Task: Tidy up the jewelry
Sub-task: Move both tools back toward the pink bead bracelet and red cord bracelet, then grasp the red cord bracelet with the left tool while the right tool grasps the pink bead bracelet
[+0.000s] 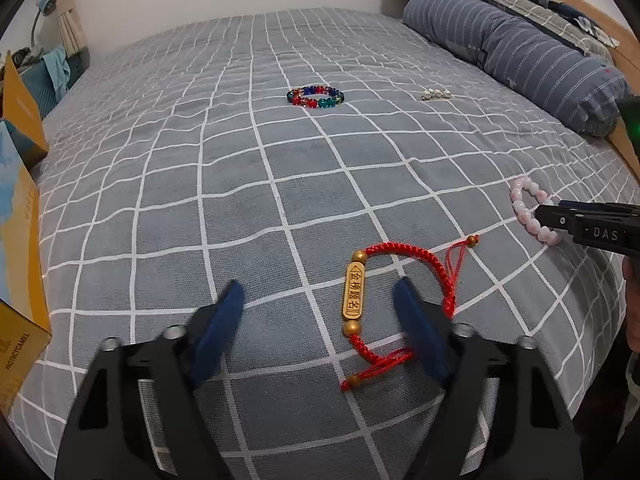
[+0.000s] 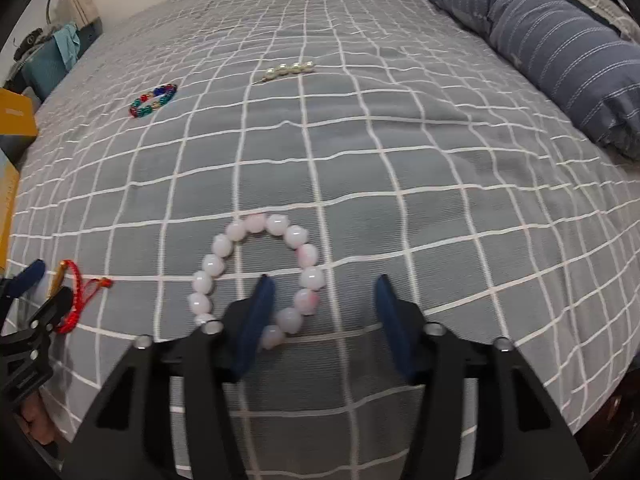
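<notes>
A red braided bracelet with a gold tag (image 1: 355, 293) lies on the grey checked bedspread (image 1: 248, 184). My left gripper (image 1: 320, 292) is open and low over it, the tag between the fingers and the right finger on the cord. A pink bead bracelet (image 2: 256, 276) lies flat; my right gripper (image 2: 324, 284) is open with its left finger inside the ring and the near-right beads between the fingers. The pink bracelet (image 1: 532, 210) and right gripper (image 1: 560, 218) also show in the left wrist view. A multicoloured bead bracelet (image 1: 316, 97) and a short pearl piece (image 1: 436, 94) lie farther up the bed.
A blue striped bolster pillow (image 1: 516, 52) lies along the right side by the wooden bed frame (image 1: 624, 68). Yellow cardboard boxes (image 1: 20, 216) stand at the left edge of the bed. A lamp and clutter (image 1: 44, 48) sit at the far left.
</notes>
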Action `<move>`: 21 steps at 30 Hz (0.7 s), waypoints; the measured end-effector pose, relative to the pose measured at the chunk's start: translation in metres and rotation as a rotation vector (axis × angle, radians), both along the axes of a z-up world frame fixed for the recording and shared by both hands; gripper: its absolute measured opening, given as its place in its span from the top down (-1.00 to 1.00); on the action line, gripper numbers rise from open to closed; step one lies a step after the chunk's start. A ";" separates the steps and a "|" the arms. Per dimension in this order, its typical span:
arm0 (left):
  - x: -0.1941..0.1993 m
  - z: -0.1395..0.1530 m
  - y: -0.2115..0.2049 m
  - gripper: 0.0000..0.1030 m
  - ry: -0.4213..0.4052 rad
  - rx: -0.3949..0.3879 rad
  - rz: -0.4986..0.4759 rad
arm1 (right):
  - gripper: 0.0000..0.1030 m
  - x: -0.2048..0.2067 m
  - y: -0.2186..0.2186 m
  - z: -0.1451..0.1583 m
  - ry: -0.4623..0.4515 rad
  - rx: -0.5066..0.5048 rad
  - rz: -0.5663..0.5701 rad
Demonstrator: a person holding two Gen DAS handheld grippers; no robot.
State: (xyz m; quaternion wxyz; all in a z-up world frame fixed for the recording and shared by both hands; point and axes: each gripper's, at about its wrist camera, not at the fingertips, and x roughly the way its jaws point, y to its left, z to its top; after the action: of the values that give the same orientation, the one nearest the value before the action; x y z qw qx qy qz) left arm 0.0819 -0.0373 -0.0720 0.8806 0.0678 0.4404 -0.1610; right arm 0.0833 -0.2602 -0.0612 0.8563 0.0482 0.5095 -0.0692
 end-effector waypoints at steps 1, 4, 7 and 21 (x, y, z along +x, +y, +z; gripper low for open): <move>0.001 0.000 -0.001 -0.11 0.006 -0.007 -0.005 | 0.23 0.000 0.001 0.000 -0.001 -0.003 0.001; 0.001 0.001 0.000 0.30 0.021 -0.016 -0.008 | 0.42 0.001 0.003 0.001 -0.002 -0.003 0.006; 0.001 0.002 0.001 0.76 0.039 -0.018 -0.003 | 0.65 0.001 0.003 0.001 -0.002 0.004 0.000; -0.001 0.022 0.006 0.84 0.049 -0.044 0.009 | 0.77 -0.005 -0.001 0.017 -0.035 0.029 -0.012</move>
State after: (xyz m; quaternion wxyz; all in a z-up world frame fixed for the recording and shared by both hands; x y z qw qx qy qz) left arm 0.0810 -0.0309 -0.0496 0.8716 0.0425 0.4585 -0.1683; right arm 0.0783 -0.2613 -0.0442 0.8639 0.0646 0.4951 -0.0660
